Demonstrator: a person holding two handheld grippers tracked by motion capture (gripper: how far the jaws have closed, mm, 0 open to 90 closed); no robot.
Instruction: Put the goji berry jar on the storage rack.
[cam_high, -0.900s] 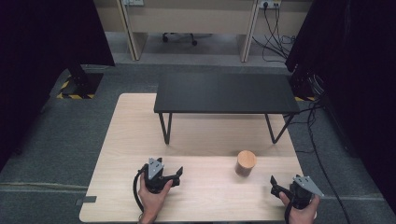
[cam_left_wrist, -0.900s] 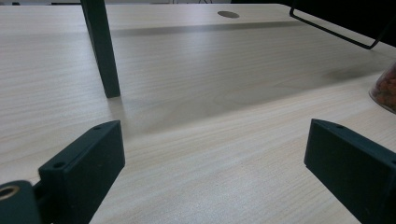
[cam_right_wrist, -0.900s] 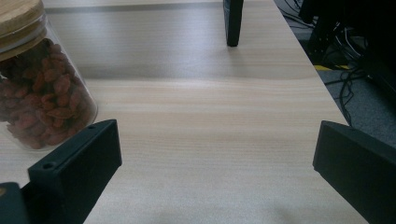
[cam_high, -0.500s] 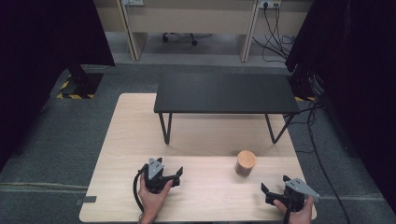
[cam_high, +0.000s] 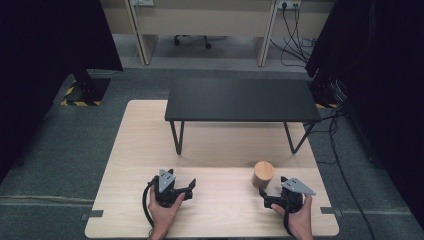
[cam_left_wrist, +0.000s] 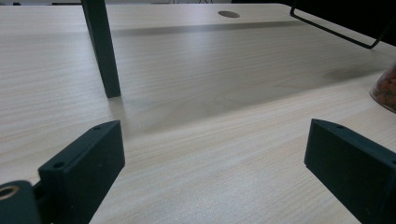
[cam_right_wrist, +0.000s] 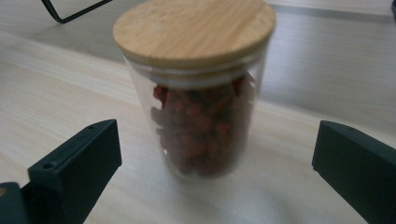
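Jar: your jar (cam_right_wrist: 201, 88) is a round, see-through glass tube that stands upright on the table (cam_high: 220, 200). In the high view it sits near the right front part of the table (cam_high: 263, 174), just past your right gripper.
Lid: a flat, round wooden lid (cam_right_wrist: 194, 29) sits on top of the jar. It looks smooth and light brown.
Inside the jar: small red-brown bits (cam_right_wrist: 198, 130) fill it almost up to the lid. They look dry and wrinkly.
Right gripper: your right gripper (cam_high: 272, 192) is held low at the front of the table. Its two black, blocky jaws stand wide apart, and the jar stands ahead of them, in line with the gap. The pads do not touch the glass.
Left gripper: your left gripper (cam_high: 186, 186) rests low near the front left of the table, well apart from the jar. Its jaws stand wide too, with only bare wood between them.
Table: it is pale wood with fine straight lines in it, flat and smooth.
Shelf: a small black shelf (cam_high: 240, 100) with a flat dull top stands at the back of the table on thin black legs (cam_left_wrist: 102, 46).
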